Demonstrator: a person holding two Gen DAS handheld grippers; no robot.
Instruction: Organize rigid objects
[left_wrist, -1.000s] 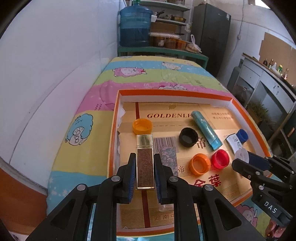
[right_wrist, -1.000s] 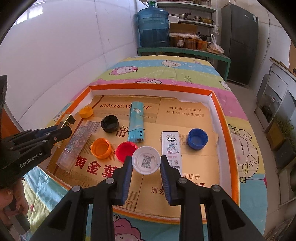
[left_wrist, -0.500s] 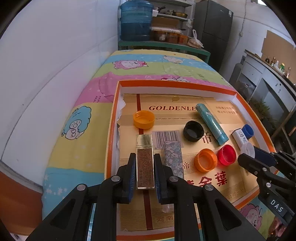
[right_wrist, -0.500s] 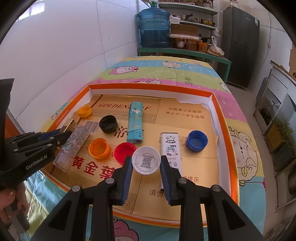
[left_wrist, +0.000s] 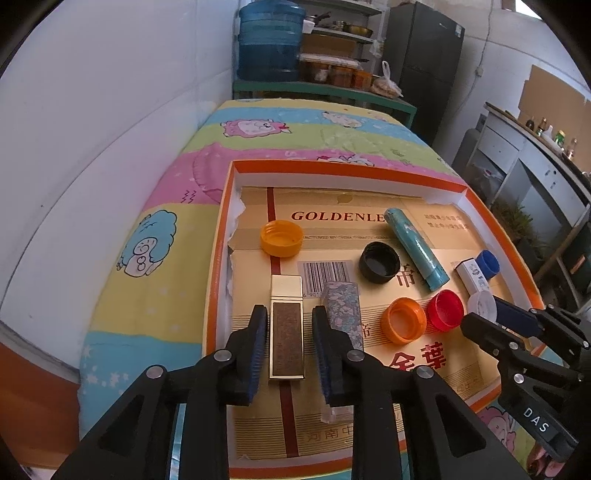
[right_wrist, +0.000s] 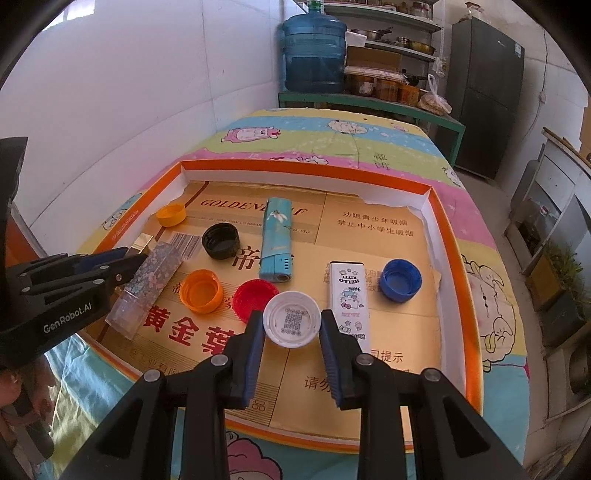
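Grippers both look just loosened: left gripper (left_wrist: 286, 345) straddles the gold lighter (left_wrist: 286, 326) lying in the tray (left_wrist: 218, 280), right gripper (right_wrist: 291, 341) brackets the white cap (right_wrist: 291, 319); next, withdraw cleanly

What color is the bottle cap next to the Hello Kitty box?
Blue. The cap lies open side up just right of the Hello Kitty box, clearest in the right wrist view.

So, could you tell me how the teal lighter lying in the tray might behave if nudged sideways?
The teal lighter looks rounded and lies flat on the tray, so it may roll slightly. It appears rigid. Its smooth surface could slide on the cardboard.
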